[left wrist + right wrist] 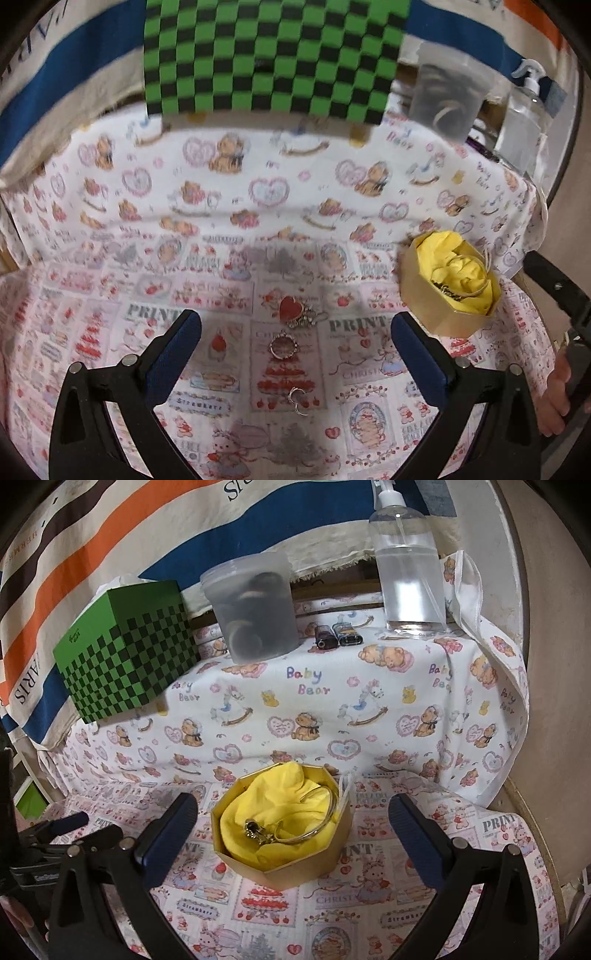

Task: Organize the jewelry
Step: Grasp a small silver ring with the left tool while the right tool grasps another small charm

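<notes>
Both the left gripper (295,325) and right gripper (293,808) gaped wide, empty, over cloth (332,686) printed "Baby Bear", "PRINT", "Strawberry".

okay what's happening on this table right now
A person is sorting jewelry with a hand-held gripper in each hand. Both are open and empty. The left hand-held gripper hangs over three loose pieces on the printed cloth: a red heart brooch, a round ring and small hoop earrings. The right hand-held gripper faces the gold box lined with yellow fabric, which already holds a bangle and another gold piece.
</notes>
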Demonstrator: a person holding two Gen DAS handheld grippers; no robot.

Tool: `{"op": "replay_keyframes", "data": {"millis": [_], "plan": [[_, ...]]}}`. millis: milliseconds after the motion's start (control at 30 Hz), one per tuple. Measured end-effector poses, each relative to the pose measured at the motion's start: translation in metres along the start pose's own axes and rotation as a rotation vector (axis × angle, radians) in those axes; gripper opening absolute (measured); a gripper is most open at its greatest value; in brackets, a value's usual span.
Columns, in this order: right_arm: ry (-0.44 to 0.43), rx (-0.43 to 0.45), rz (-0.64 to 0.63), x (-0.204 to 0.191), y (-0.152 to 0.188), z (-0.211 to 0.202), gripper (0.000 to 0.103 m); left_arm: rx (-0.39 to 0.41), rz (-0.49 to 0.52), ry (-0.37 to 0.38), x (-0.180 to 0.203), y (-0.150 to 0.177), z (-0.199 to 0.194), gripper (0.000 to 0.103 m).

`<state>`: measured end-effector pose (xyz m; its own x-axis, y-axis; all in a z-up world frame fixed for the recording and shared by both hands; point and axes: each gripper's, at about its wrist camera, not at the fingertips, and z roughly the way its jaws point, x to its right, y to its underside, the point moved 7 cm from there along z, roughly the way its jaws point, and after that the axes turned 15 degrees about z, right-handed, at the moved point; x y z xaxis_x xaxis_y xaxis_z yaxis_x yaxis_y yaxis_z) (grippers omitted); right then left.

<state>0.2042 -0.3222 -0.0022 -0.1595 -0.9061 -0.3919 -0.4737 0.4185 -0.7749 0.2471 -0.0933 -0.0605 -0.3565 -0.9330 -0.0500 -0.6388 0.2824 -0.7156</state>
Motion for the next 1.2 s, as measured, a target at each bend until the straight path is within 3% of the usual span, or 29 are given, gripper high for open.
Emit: {"op": "replay_keyframes", "data": {"millis": [100,167,233,467,567,667,933,1000,1100,1200], "plan": [[0.006,-0.002,0.018,0.005,-0.001,0.0,0.103,-0.091,-0.034,0.026,-0.003,0.009,0.018,0.074],[0.01,-0.011,0.03,0.008,-0.001,0.001,0.103,-0.135,-0.062,0.056,-0.005,0.016,0.028,0.068],[0.012,-0.017,0.039,0.01,-0.001,0.002,0.103,-0.163,-0.059,0.035,-0.006,0.02,0.036,0.057],[0.022,-0.021,0.012,0.006,0.001,0.002,0.103,-0.17,-0.021,-0.032,-0.005,0.021,0.044,0.038],[0.034,-0.026,0.009,0.007,0.002,0.005,0.103,-0.183,-0.013,-0.04,-0.005,0.021,0.044,0.019],[0.044,-0.031,0.01,0.009,0.002,0.007,0.103,-0.189,-0.022,-0.012,0.001,0.019,0.045,0.019],[0.038,-0.037,0.004,0.008,0.004,0.007,0.103,-0.162,-0.009,-0.061,-0.006,0.017,0.014,0.019],[0.037,-0.044,-0.01,0.003,0.008,0.006,0.103,-0.115,-0.012,-0.103,-0.014,0.01,-0.011,0.019],[0.068,-0.038,-0.093,-0.013,0.018,0.003,0.103,0.019,-0.014,-0.121,-0.023,-0.008,-0.058,0.019],[-0.012,-0.111,-0.177,-0.043,0.039,0.003,0.103,0.096,-0.038,-0.168,-0.038,-0.013,-0.088,0.019]]}}
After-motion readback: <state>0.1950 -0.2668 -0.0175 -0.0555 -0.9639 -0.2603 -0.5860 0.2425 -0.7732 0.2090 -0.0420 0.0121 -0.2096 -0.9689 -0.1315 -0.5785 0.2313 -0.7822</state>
